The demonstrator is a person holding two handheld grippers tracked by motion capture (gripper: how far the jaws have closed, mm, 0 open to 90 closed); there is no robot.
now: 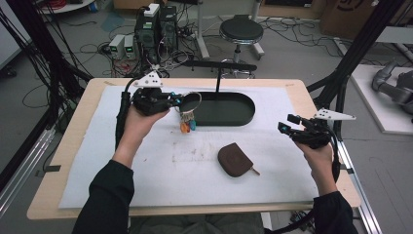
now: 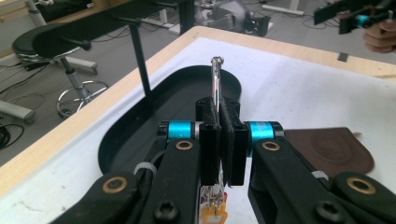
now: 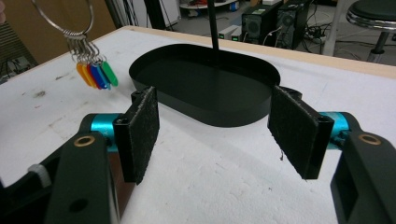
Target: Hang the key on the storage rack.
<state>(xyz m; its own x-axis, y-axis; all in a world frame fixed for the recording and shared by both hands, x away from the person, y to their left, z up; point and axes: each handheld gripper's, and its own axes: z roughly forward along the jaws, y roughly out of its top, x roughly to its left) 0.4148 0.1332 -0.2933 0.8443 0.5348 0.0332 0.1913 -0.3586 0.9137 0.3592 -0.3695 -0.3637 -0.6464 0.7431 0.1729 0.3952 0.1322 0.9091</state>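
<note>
My left gripper point(image 1: 176, 100) is shut on a large metal key ring point(image 1: 191, 102) and holds it in the air above the white mat, just left of the black oval tray point(image 1: 246, 111). In the left gripper view the ring point(image 2: 216, 79) sticks up edge-on from between the closed pads. Several coloured key tags point(image 1: 187, 125) dangle under the ring; in the right gripper view the tags point(image 3: 95, 73) hang at the upper left. My right gripper point(image 1: 285, 125) hovers open at the right side of the mat, its pads point(image 3: 141, 130) wide apart with nothing between them.
A brown leather key pouch point(image 1: 235, 159) lies on the mat in front of the tray. A thin black post point(image 1: 217, 80) with a crossbar rises from the tray's far side. A stool point(image 1: 240, 31), computers and cables stand on the floor beyond the table.
</note>
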